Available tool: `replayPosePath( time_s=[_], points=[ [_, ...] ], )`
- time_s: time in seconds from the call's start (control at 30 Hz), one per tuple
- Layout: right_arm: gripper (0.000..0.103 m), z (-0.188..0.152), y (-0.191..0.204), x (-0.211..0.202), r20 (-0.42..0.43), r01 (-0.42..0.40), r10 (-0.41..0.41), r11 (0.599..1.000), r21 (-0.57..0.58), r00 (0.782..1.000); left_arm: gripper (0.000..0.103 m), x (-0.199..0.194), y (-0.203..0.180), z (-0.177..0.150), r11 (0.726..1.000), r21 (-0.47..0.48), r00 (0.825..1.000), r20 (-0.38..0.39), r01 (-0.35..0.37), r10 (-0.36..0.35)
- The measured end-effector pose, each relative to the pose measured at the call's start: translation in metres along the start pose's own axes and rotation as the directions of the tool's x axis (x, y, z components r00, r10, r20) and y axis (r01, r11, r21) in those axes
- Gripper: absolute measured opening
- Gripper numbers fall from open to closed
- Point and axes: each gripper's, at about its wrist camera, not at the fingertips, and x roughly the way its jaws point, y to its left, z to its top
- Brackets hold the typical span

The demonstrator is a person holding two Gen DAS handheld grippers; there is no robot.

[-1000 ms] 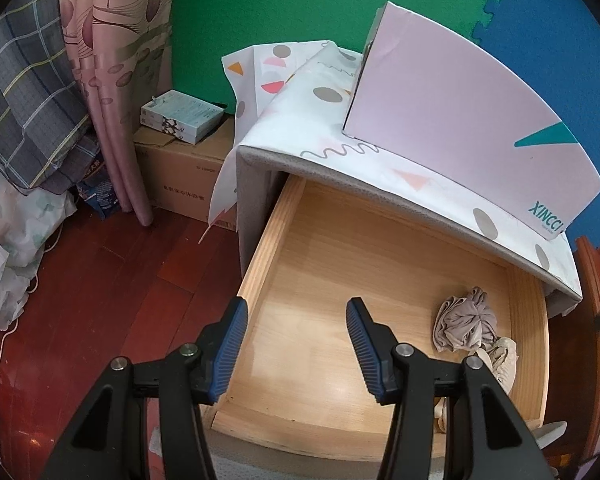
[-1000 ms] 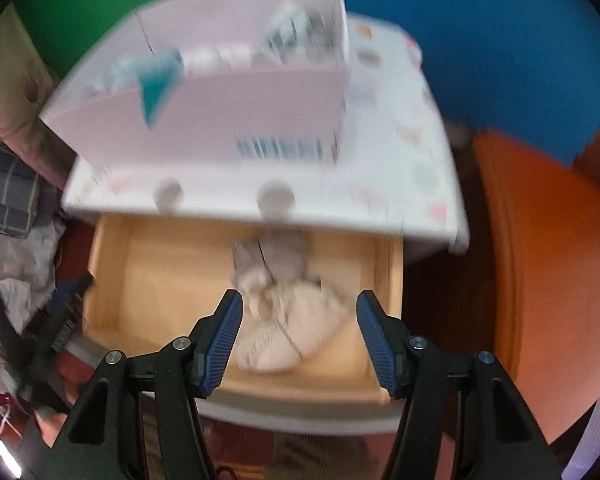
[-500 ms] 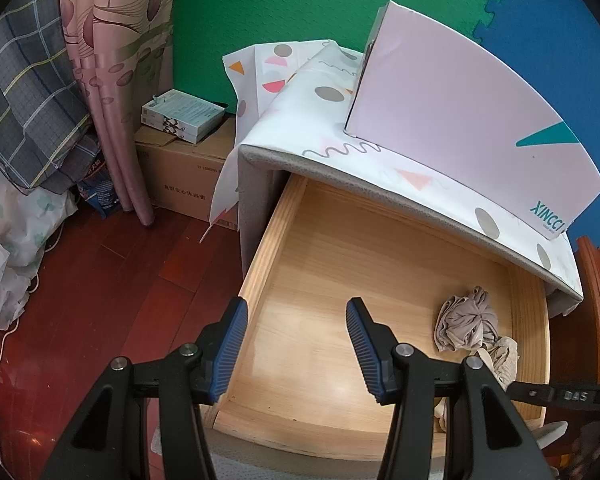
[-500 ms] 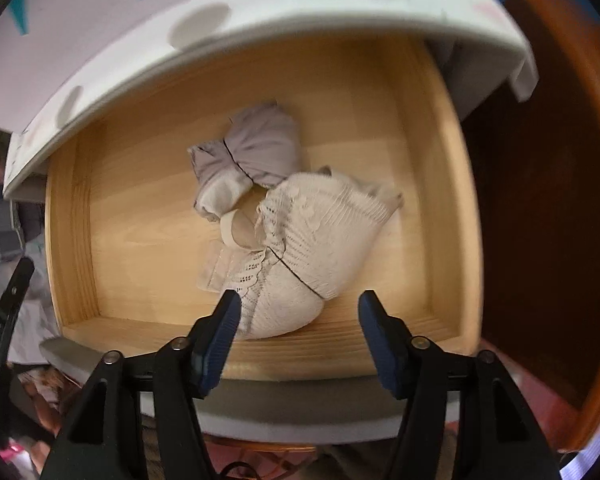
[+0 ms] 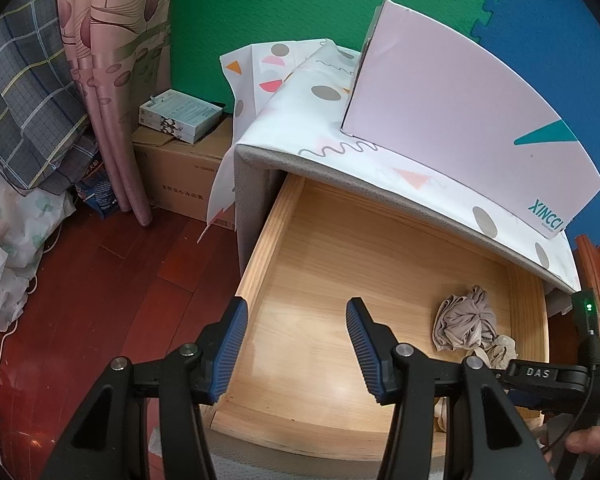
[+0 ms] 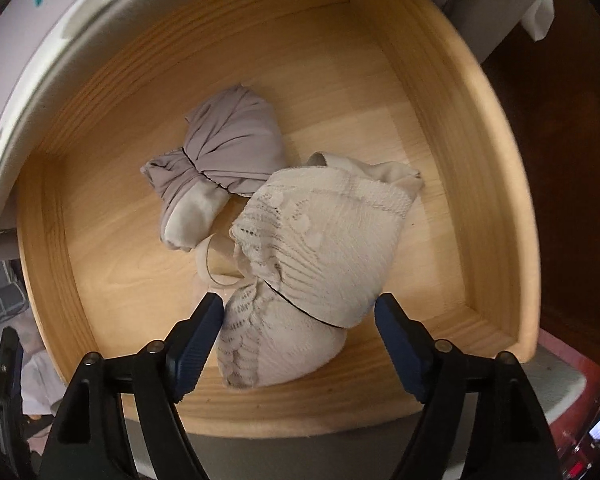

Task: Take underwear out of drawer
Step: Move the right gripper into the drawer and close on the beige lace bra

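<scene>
The wooden drawer (image 5: 267, 236) stands pulled open. In its right part lie a grey bundled underwear (image 6: 227, 152) and a cream lace underwear (image 6: 320, 240); the grey one also shows in the left wrist view (image 5: 466, 320). My right gripper (image 6: 300, 312) is open, low over the drawer, its fingers on either side of the cream lace piece, not closed on it. My left gripper (image 5: 293, 320) is open and empty above the drawer's front left part. The right gripper's body shows at the lower right of the left wrist view (image 5: 548, 376).
A pink box (image 5: 460, 120) stands on the cabinet's patterned cloth top (image 5: 300, 120). A cardboard box (image 5: 179, 176) with small boxes (image 5: 179, 114) sits left of the cabinet, next to a curtain (image 5: 111, 80). Red wooden floor (image 5: 79, 300) lies to the left.
My right gripper has moved down and closer into the drawer, so the cream lace underwear now sits between its open fingers. My left gripper has stayed in place.
</scene>
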Motion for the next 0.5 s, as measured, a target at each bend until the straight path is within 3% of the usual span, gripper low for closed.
replayPosePath(
  time_s=[0.17, 0.5],
  points=[
    [0.079, 0.005, 0.006, 0.008, -0.003, 0.042, -0.042, 0.999, -0.031, 0.999, 0.052, 0.000, -0.002, -0.001, 1.000, 0.003, 1.000, 0.001, -0.001, 0.001],
    [0.074, 0.014, 0.043, 0.009, 0.066, 0.168, -0.156, 0.940, -0.296, 0.986, 0.052, 0.000, -0.002, -0.001, 1.000, 0.002, 1.000, -0.002, -0.002, 0.002]
  ],
)
